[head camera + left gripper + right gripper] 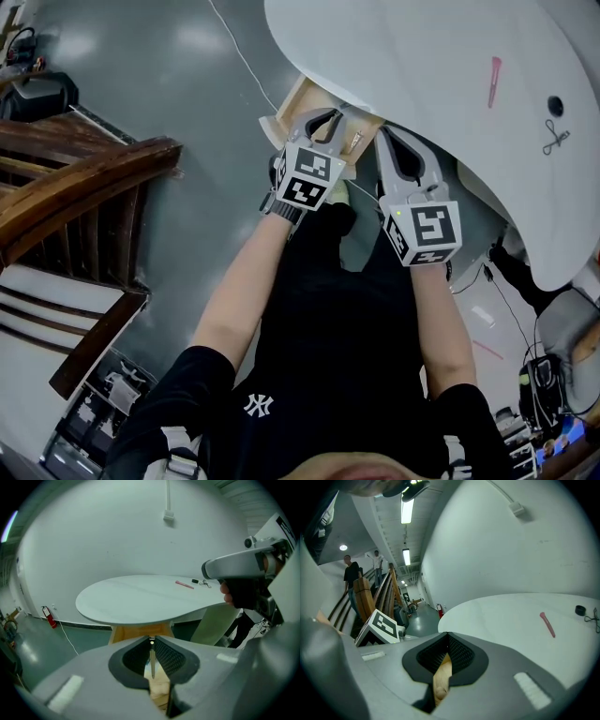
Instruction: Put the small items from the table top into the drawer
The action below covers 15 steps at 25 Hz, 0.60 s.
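At upper centre, the left gripper's (326, 114) fingers pinched a thin grey rod (152, 660) over the open wooden drawer (298, 98), likely for dropping in, while the right gripper's (382, 133) fingers were closed and empty.

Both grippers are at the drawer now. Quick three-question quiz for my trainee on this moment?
1. True or false: the pink stick lies in the drawer.
2. The left gripper is: A) at the open drawer; B) above the pink stick; C) by the wooden railing.
3. How many small items lie on the table top?
Key: 1 false. 2 A. 3 three: pink stick, black round piece, black wire loop.
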### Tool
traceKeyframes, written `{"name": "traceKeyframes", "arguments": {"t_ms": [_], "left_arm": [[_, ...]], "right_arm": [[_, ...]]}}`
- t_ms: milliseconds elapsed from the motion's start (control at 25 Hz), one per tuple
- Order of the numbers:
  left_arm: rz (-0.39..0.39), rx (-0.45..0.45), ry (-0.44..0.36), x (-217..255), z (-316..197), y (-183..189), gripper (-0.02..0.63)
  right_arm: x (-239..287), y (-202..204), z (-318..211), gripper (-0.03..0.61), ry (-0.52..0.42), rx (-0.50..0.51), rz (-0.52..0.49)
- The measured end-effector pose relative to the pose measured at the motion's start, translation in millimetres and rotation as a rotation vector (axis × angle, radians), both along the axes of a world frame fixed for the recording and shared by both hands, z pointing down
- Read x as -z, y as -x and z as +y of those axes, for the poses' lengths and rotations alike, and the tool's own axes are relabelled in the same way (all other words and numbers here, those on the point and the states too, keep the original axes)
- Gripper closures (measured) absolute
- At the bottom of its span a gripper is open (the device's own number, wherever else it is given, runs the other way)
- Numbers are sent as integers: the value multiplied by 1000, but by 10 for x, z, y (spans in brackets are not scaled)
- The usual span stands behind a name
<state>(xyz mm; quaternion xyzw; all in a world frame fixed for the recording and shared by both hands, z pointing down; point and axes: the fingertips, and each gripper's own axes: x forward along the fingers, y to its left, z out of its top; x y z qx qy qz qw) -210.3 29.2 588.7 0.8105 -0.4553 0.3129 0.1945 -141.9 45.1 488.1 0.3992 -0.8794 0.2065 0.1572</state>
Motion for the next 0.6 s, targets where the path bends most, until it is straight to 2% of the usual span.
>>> {"name": "traceKeyframes", "arguments": {"t_ms": [360,600], "left_arm": [[-28,-2,68,-322,21,7,561],[-25,8,81,-375,5,51,546]], "right_arm": [[-177,-23,-37,555,6,-14,-6],[-202,-9,-77,555,6,-15,-6]]}}
